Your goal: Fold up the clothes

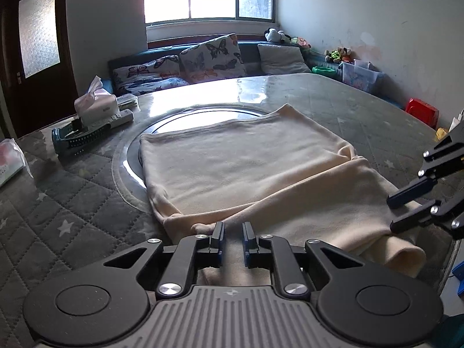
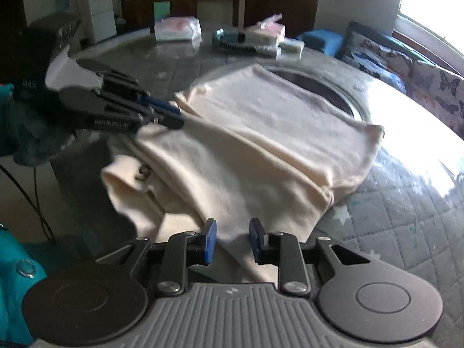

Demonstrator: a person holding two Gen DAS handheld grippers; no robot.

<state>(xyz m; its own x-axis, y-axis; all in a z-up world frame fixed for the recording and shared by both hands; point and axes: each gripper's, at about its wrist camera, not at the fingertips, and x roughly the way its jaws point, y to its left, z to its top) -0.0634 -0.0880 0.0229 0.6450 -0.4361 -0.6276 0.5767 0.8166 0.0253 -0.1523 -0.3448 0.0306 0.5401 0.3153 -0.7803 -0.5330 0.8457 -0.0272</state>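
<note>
- left wrist: cream garment (image 1: pixel 246 162) lies folded on the quilted table (image 1: pixel 72 203), partly over its glass disc. left gripper (image 1: pixel 233 232) stands narrowly apart over its near edge, gripping nothing.
- right wrist: right gripper (image 2: pixel 232 233) is slightly apart above the garment's hanging edge, nothing pinched.

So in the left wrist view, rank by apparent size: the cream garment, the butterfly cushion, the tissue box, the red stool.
1. cream garment, by far the largest.
2. butterfly cushion.
3. tissue box.
4. red stool, though it stands farther off, so ranking it below the tissue box is unsure.
</note>
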